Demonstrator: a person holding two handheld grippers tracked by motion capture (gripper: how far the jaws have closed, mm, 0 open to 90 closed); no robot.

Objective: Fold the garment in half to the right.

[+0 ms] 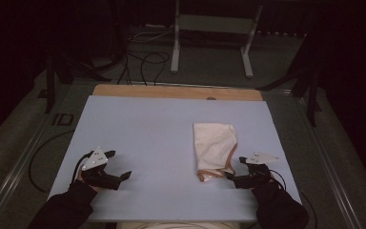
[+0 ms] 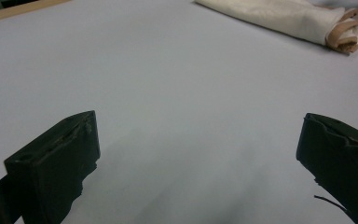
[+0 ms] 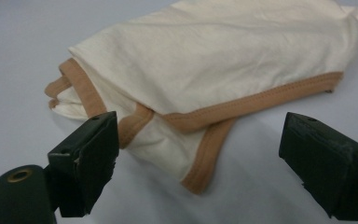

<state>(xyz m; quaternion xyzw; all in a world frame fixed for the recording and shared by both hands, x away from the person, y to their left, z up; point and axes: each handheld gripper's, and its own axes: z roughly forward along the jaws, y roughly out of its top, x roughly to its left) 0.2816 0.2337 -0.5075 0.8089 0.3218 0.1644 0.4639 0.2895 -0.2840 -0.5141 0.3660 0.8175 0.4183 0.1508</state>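
Both grippers spread wide beside a folded cream garment on the pale blue table top.

The right gripper (image 1: 234,168) sits near the table's (image 1: 147,129) front right corner, jaws wide apart and released, just beside the folded cream cloth garment with tan trim (image 1: 214,145), holding nothing. The right gripper view shows the trim's stitching. The left gripper (image 1: 116,164), near the front left corner, is equally released, well apart from the garment.

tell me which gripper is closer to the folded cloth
The right gripper: its open jaws sit right at the tan-trimmed near corner of the cream cloth. The left gripper rests open over bare table, well apart.
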